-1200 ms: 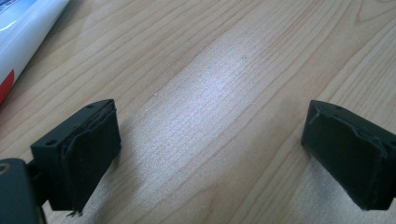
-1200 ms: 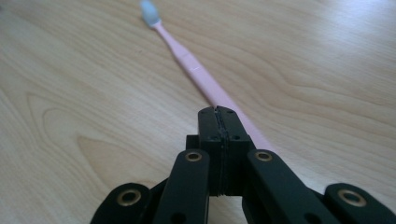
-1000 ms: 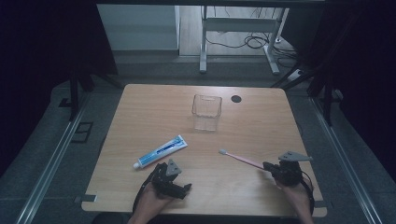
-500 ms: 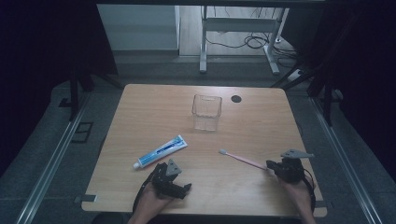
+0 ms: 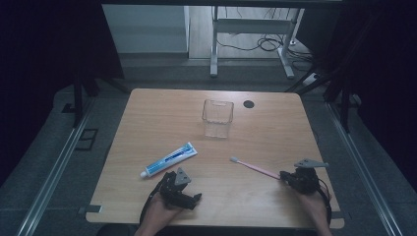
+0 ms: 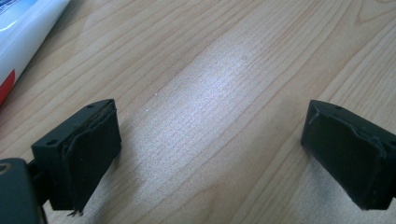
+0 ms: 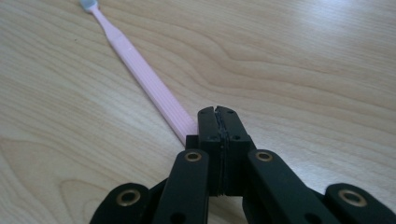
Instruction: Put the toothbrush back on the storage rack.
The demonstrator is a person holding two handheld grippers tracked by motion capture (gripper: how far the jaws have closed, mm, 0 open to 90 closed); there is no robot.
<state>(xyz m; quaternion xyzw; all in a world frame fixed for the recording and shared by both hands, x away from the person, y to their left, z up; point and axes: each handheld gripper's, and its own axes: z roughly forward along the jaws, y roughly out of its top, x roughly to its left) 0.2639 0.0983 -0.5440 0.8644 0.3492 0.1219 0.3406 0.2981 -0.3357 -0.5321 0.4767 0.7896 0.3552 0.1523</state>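
My right gripper fingers stayed clamped beside the toothbrush handle end; left gripper stayed wide open, empty, near toothpaste.

The right tool has its black jaws pressed together; the near end of a pink toothbrush vanishes behind them, grip unclear. The toothbrush lies on the wooden counter; its bristled head points toward the far edge.

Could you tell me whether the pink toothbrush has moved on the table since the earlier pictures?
No. In the high view the pink toothbrush lies at the same spot and angle relative to the clear cup, its handle end at the shut right gripper.
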